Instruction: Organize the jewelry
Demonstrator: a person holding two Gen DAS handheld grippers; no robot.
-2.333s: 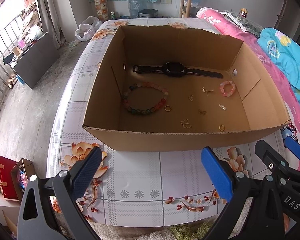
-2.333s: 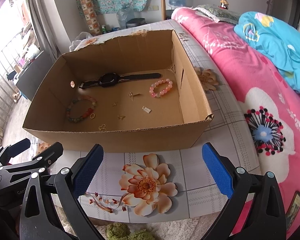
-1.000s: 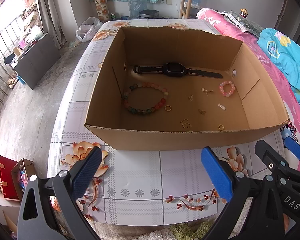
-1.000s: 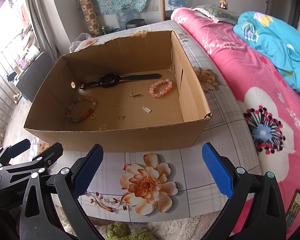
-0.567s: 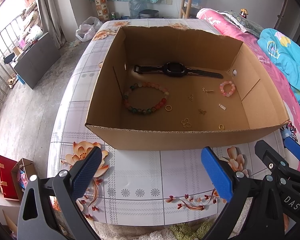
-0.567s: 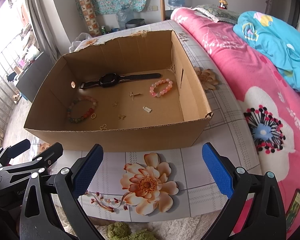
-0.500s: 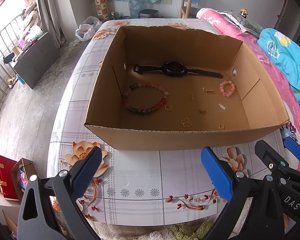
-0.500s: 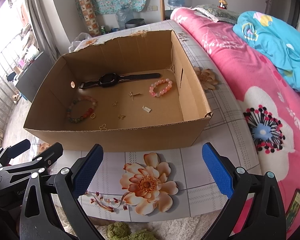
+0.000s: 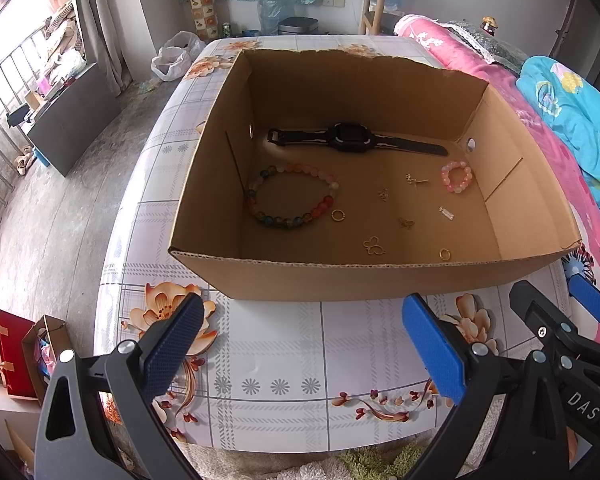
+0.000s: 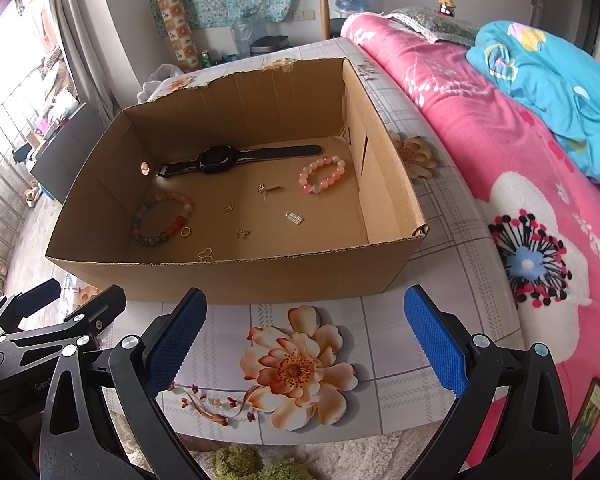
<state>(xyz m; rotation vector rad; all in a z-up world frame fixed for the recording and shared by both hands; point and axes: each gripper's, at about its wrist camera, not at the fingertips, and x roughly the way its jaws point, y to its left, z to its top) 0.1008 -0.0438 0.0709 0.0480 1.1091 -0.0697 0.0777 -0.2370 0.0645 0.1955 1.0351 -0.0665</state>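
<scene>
Cardboard box (image 9: 380, 280) holding jewelry (image 9: 292, 196) beyond left hand-held gripper (image 9: 300, 344) and right hand-held gripper (image 10: 304, 332), both spread wide, empty

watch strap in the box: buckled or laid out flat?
Laid out flat: the black watch lies unbuckled, both strap ends stretched along the cardboard box floor.

We hold our left gripper (image 9: 302, 346) and right gripper (image 10: 306, 340) side by side, level, just short of the cardboard box's (image 9: 380, 276) near wall, both with jaws spread wide and empty.
</scene>
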